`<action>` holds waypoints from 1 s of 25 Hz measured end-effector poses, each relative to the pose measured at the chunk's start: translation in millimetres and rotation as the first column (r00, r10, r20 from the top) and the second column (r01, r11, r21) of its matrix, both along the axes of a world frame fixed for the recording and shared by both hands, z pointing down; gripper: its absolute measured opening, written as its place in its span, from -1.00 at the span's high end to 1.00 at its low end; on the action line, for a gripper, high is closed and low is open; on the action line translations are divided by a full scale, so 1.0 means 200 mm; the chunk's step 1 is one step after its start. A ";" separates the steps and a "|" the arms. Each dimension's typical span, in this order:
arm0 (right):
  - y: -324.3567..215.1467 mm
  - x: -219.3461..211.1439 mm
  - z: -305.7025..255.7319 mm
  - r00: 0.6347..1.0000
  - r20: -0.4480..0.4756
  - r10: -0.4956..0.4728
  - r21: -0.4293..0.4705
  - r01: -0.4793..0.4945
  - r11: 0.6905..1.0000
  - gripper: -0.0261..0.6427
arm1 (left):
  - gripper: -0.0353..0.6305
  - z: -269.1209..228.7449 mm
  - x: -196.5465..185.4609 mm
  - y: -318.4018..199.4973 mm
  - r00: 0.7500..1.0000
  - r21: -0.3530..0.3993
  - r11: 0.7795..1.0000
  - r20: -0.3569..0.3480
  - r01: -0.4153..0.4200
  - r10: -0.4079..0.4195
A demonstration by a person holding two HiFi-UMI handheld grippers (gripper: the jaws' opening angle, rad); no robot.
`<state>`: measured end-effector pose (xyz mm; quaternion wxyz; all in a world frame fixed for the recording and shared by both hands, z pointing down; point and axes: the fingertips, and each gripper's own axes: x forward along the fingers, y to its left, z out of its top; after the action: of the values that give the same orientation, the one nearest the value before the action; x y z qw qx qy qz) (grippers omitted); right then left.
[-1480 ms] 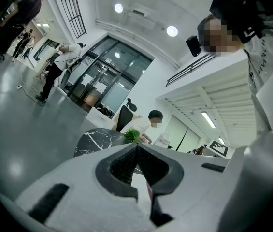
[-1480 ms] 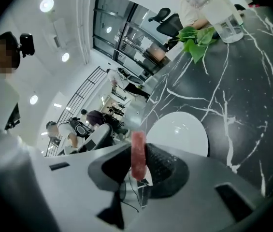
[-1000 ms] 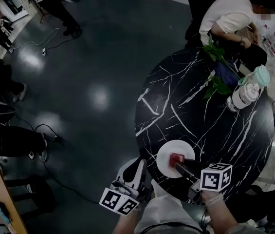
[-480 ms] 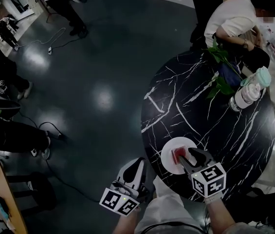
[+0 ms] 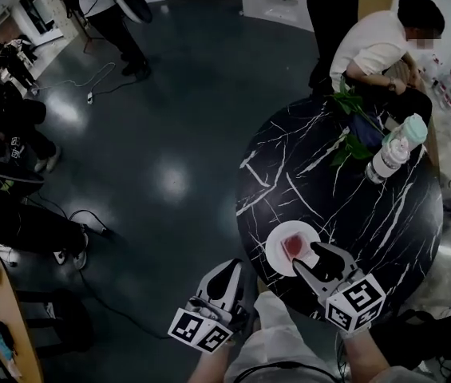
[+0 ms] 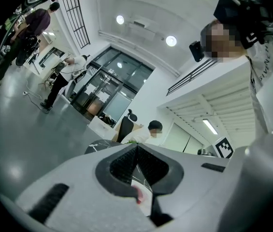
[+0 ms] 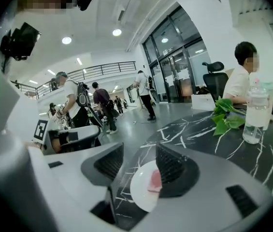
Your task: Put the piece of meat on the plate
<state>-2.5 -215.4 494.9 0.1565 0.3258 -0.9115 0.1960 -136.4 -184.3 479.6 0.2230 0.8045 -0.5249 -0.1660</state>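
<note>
A reddish piece of meat (image 5: 295, 246) lies on the small white plate (image 5: 277, 254) near the front edge of the black marble table (image 5: 369, 214). My right gripper (image 5: 306, 258) hovers just above and behind the plate. Its jaws are opening, with nothing between them. In the right gripper view the plate (image 7: 141, 190) and the meat (image 7: 154, 180) show below through the gap of the right gripper (image 7: 138, 164). My left gripper (image 5: 228, 268) hangs off the table's left front edge, its jaws shut and empty. The left gripper (image 6: 136, 148) view shows its tips meeting.
A clear water bottle (image 5: 390, 152) and a leafy green plant (image 5: 351, 124) stand at the table's far side, where a person in a white shirt (image 5: 373, 42) sits. Several people and cables are on the dark floor to the left.
My right gripper has let go of the meat, opened its jaws, and lifted back toward me; the meat stays flat on the plate. The left gripper has barely shifted.
</note>
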 end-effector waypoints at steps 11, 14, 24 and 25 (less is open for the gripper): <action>0.21 0.03 -0.35 0.988 0.155 -0.007 0.077 -0.005 0.997 0.87 | 0.87 -0.22 0.09 0.12 0.999 0.050 0.998 0.023 -0.037 0.036; 0.21 0.00 -0.38 0.990 0.139 -0.028 0.099 0.015 0.995 0.89 | 0.87 -0.27 0.09 0.09 0.999 0.069 0.997 0.034 -0.043 0.040; 0.15 -0.04 -0.35 0.991 0.126 -0.040 0.090 0.029 0.996 0.89 | 0.87 -0.25 0.14 0.01 0.997 0.068 0.995 0.045 -0.072 0.069; 0.15 -0.04 -0.35 0.991 0.127 -0.042 0.089 0.031 0.996 0.89 | 0.87 -0.24 0.14 0.00 0.997 0.064 0.995 0.042 -0.072 0.069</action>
<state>-10.9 -185.7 424.7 0.0869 0.3022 -0.9332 0.1739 -108.7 -183.5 431.2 0.1917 0.8326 -0.4947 -0.1591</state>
